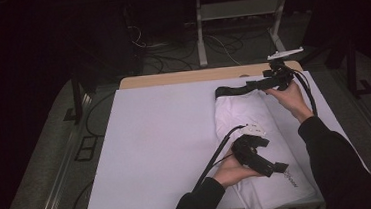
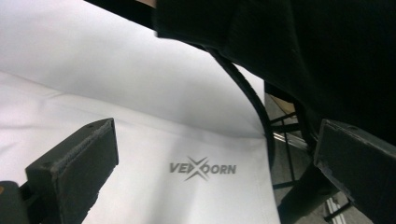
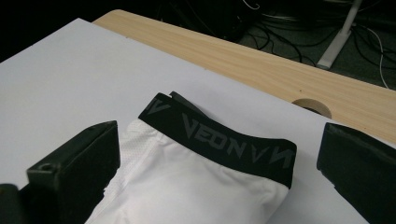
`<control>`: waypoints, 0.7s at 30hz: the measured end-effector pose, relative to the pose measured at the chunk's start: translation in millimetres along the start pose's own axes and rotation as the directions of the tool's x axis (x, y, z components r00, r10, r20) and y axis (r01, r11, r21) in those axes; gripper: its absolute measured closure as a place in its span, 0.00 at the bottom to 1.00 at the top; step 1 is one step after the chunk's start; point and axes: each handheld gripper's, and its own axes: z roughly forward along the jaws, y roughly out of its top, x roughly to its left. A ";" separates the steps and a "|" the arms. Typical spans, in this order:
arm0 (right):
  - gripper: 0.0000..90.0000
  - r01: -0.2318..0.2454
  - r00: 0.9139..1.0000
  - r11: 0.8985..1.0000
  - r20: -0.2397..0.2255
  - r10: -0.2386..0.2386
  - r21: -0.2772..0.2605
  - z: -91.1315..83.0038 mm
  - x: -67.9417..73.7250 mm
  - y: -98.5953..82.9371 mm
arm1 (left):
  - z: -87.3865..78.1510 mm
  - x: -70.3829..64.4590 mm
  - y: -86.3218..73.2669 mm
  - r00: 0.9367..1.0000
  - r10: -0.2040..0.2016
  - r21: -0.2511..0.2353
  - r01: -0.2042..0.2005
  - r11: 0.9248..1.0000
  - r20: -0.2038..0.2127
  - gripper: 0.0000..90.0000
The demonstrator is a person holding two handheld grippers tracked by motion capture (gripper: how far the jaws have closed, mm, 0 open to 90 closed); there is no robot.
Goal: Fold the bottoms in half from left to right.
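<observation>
Shorts, white with a black waistband, lie folded on the right of my surface. Both claws, left and right, hover spread over them. Soft, light, floppy fabric; I judge the stiffer waistband the best grip.

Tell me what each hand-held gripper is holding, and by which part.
Nothing is held. The left hand-held gripper is open above the logo end of the white shorts; the right hand-held gripper is open over their black waistband.
</observation>
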 end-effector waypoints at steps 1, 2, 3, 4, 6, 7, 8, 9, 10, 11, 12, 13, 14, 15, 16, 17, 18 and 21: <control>0.00 0.002 1.000 1.000 0.001 -0.002 -0.005 -0.6 0.6 -0.6 | -2.4 1.4 0.2 1.000 -0.005 -0.008 0.005 1.000 -0.006 0.00; 0.00 -0.005 1.000 1.000 -0.003 0.005 -0.008 -1.5 1.7 -1.7 | -3.9 2.5 0.4 1.000 -0.006 -0.011 0.006 1.000 -0.009 0.00; 0.00 -0.008 1.000 1.000 -0.006 0.008 -0.008 -1.8 2.4 -2.4 | -6.5 4.3 0.5 1.000 -0.009 -0.016 0.009 1.000 -0.015 0.00; 0.00 -0.006 1.000 1.000 -0.005 0.006 -0.008 -2.3 3.4 -3.6 | -8.2 5.1 0.7 1.000 -0.011 -0.016 0.011 1.000 -0.020 0.00; 0.00 -0.004 1.000 1.000 -0.006 0.004 -0.010 -3.0 5.0 -5.6 | -12.7 7.3 0.9 0.999 -0.009 -0.019 0.009 1.000 -0.033 0.00; 0.00 -0.004 1.000 1.000 -0.008 0.003 -0.010 -3.1 5.6 -6.7 | -14.9 8.3 1.1 0.999 -0.009 -0.021 0.008 1.000 -0.040 0.00; 0.00 -0.003 1.000 1.000 -0.006 0.003 -0.009 -3.2 6.2 -7.9 | -17.2 9.4 1.4 0.999 -0.007 -0.022 0.006 1.000 -0.047 0.00; 0.00 -0.002 1.000 1.000 -0.006 0.002 -0.010 -3.3 6.5 -8.9 | -20.1 10.9 1.9 0.999 -0.002 -0.025 0.000 1.000 -0.054 0.00; 0.00 -0.007 1.000 1.000 -0.009 0.007 -0.010 -3.3 6.6 -10.2 | -21.9 11.5 2.1 0.998 0.000 -0.029 -0.002 1.000 -0.059 0.00; 0.00 -0.008 1.000 1.000 -0.011 0.008 -0.008 -3.3 6.6 -10.9 | -24.2 12.4 2.5 0.998 0.002 -0.034 -0.004 0.999 -0.069 0.00; 0.00 -0.012 1.000 1.000 -0.012 0.012 -0.008 -3.2 6.6 -11.7 | -26.3 13.7 2.9 0.997 0.001 -0.038 -0.004 0.999 -0.073 0.00; 0.00 -0.014 1.000 1.000 -0.012 0.014 -0.007 -3.3 6.8 -12.4 | -28.9 15.4 3.2 0.997 -0.003 -0.040 0.000 0.999 -0.077 0.00; 0.00 -0.016 1.000 1.000 -0.013 0.015 -0.010 -3.6 7.4 -13.3 | -30.2 16.4 3.3 0.997 -0.003 -0.041 0.000 0.999 -0.080 0.00; 0.00 -0.015 1.000 1.000 -0.012 0.015 -0.012 -3.8 7.8 -13.8 | -32.4 18.1 3.6 0.996 -0.002 -0.041 -0.002 0.999 -0.089 0.00; 0.00 -0.014 1.000 1.000 -0.010 0.014 -0.013 -4.5 8.7 -14.3 | -33.9 19.2 3.8 0.996 -0.002 -0.039 -0.002 0.999 -0.093 0.00; 0.00 -0.012 1.000 1.000 -0.010 0.012 -0.014 -5.0 9.3 -14.7 | -35.7 20.8 4.0 0.995 -0.004 -0.043 -0.001 0.999 -0.096 0.00; 0.00 -0.010 1.000 1.000 -0.008 0.010 -0.013 -5.7 10.0 -15.0 | -37.3 22.2 4.2 0.995 -0.004 -0.048 0.000 0.999 -0.099 0.00; 0.00 -0.003 1.000 1.000 -0.010 0.003 -0.006 -7.1 11.4 -16.7 | -41.1 26.0 5.2 0.994 -0.006 -0.051 0.000 0.999 -0.110 0.00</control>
